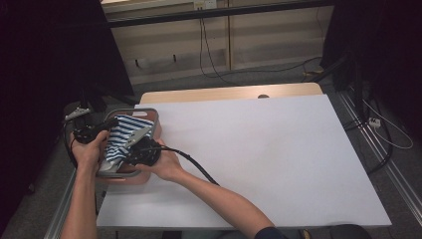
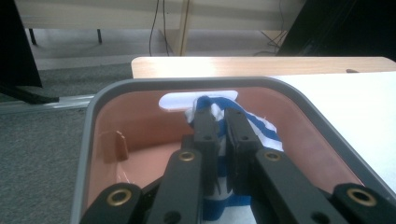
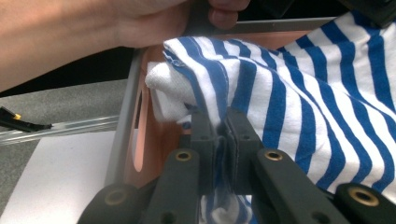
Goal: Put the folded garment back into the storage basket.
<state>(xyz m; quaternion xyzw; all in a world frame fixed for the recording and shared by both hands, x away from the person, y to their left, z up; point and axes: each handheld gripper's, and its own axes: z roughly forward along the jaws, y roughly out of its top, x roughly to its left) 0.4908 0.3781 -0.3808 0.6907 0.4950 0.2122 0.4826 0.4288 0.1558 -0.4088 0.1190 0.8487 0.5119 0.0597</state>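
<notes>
A blue and white striped cloth [image 1: 125,130] lies in a pink basket with a grey rim [image 1: 152,112] at the table's left edge. Over the basket's left side, my left gripper [image 1: 105,123] is shut on the cloth. In the left gripper view the striped cloth [image 2: 261,128] is pinched between the jaws of my left gripper [image 2: 224,114], inside the basket [image 2: 140,135]. My right gripper [image 1: 133,144] is over the basket's near side and is shut on the same cloth. The right gripper view has the striped cloth [image 3: 289,88] clamped in my right gripper [image 3: 218,114], with a hand [image 3: 93,23] behind it.
The white table top [image 1: 259,154] stretches to the right of the basket. A wooden strip [image 1: 229,92] runs along its far edge. Cables [image 1: 209,55] hang at the back wall, and a metal rail [image 1: 64,199] borders the table's left side.
</notes>
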